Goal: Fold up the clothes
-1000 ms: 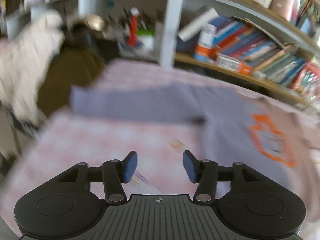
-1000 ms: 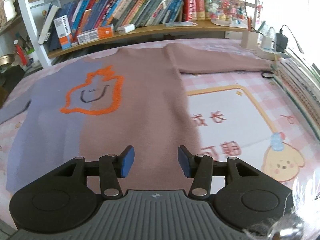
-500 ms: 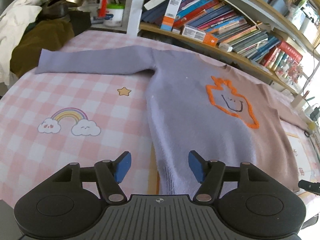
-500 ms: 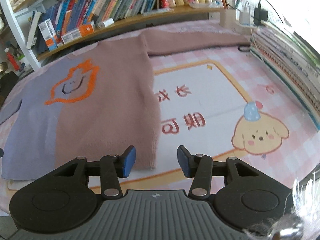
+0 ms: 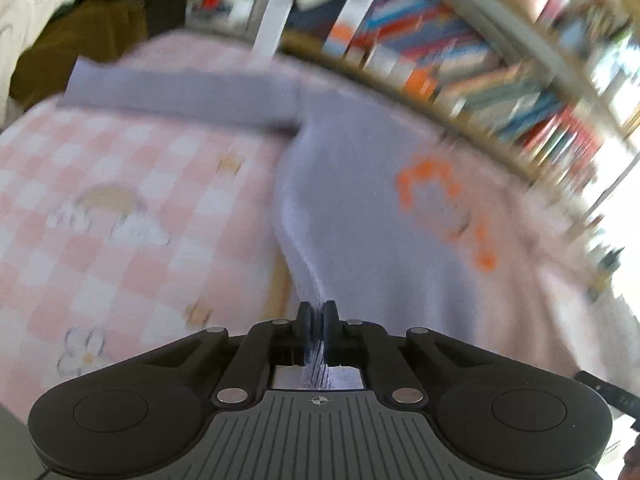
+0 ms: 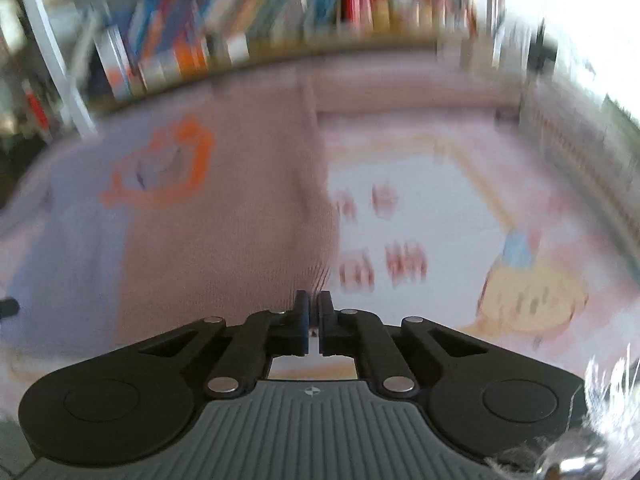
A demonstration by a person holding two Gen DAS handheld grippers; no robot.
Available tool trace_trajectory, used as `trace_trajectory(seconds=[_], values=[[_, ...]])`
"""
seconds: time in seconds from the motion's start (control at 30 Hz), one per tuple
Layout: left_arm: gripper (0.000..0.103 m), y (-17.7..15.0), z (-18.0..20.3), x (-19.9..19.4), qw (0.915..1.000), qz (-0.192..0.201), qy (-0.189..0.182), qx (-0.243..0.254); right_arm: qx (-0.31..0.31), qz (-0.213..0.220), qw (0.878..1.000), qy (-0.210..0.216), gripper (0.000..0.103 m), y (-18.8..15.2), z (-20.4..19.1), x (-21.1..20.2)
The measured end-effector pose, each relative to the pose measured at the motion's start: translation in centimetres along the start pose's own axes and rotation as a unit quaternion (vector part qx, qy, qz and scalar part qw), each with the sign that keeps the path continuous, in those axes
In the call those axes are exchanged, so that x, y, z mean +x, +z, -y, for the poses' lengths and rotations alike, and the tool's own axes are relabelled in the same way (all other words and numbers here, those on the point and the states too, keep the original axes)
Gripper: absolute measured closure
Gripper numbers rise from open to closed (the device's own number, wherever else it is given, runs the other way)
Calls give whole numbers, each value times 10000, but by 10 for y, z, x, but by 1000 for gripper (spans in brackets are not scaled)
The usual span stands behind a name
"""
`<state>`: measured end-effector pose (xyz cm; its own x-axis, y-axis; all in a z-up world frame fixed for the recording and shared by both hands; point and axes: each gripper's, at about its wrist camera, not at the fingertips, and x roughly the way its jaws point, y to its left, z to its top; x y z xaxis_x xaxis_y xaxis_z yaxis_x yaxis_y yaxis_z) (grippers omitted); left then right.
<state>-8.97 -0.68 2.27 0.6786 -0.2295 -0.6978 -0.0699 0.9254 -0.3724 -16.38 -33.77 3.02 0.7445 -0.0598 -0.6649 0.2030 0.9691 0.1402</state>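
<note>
left gripper [image 5: 319,314]: jaws clamped on sweater [image 5: 372,216] hem | right gripper [image 6: 313,309]: jaws closed at hem corner, grip unclear

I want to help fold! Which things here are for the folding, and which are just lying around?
For the folding:
- sweater, lilac and pink-brown with an orange drawing
- left gripper, shut on its lilac hem
- right gripper, shut at its pink-brown hem corner

Just lying around:
- books on the shelf
- white and brown clothes pile
- checked cloth underneath
</note>
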Motion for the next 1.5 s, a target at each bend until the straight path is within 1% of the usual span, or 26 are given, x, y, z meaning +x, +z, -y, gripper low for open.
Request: trace_trajectory(seconds=[0.07,0.1,0.17,0.23,0.27,0.33,0.4,0.5,0.53,0.6,0.63,0.67,0.73,0.8,0.83,0.87,0.93,0.97,1.0,1.03,1.07,1.1,1.2,1.5], values=[[99,10,8,-14,9996,210,-144,154,-38,427,9991,22,99,14,-3,-21],[99,11,10,-15,9994,222,-137,235,33,483,9988,67,99,18,-2,-27],[99,7,9,-5,9995,32,16,324,128,202,9997,54,100,13,2,-17],[99,-5,4,13,9983,-323,316,370,177,-170,9997,44,100,4,8,-1],[99,-10,1,18,9974,-436,454,340,206,-409,9989,13,100,-3,12,10],[98,-16,-2,22,9968,-495,568,268,257,-761,9967,-71,100,-15,16,22],[97,-16,-1,22,9966,-480,611,279,306,-821,9961,-40,100,-19,18,22],[92,-18,7,21,9951,-468,749,455,207,-735,9971,-13,99,-19,18,18],[91,-19,9,20,9948,-442,773,488,181,-701,9974,-6,96,-19,18,15],[91,-21,13,16,9950,-350,774,531,116,-618,9980,-8,81,-20,17,11],[90,-22,16,13,9951,-286,765,566,88,-566,9984,-13,70,-20,18,8],[88,-22,20,9,9949,-220,768,615,57,-513,9987,-26,64,-20,18,5],[80,-23,28,4,9940,-79,804,736,-6,-429,9991,-29,59,-15,19,3],[74,-27,36,-1,9927,45,857,844,-113,-320,9994,-52,44,-15,17,-2],[70,-28,41,-3,9921,91,875,899,-164,-254,9995,-60,31,-15,16,-6],[67,-31,44,-5,9913,119,894,957,-214,-185,9996,-65,27,-16,16,-9],[43,-35,52,-10,9895,180,958,1069,-320,-53,9994,-80,15,-17,15,-16],[38,-38,56,-13,9886,228,984,1115,-369,-13,9993,-93,11,-18,14,-18],[29,-40,59,-16,9878,278,1008,1154,-403,10,9991,-100,10,-19,14,-20],[22,-42,62,-19,9870,319,1036,1191,-431,29,9990,-104,6,-20,14,-22],[20,-44,65,-21,9861,348,1068,1224,-452,34,9989,-108,3,-22,14,-23],[17,-47,67,-24,9853,369,1099,1258,-465,32,9989,-102,2,-23,15,-24],[15,-56,72,-28,9836,367,1172,1322,-489,-14,9988,-89,2,-28,16,-27],[13,-75,70,-44,9818,289,1411,1240,-522,-54,9986,52,1,-38,18,-34]])
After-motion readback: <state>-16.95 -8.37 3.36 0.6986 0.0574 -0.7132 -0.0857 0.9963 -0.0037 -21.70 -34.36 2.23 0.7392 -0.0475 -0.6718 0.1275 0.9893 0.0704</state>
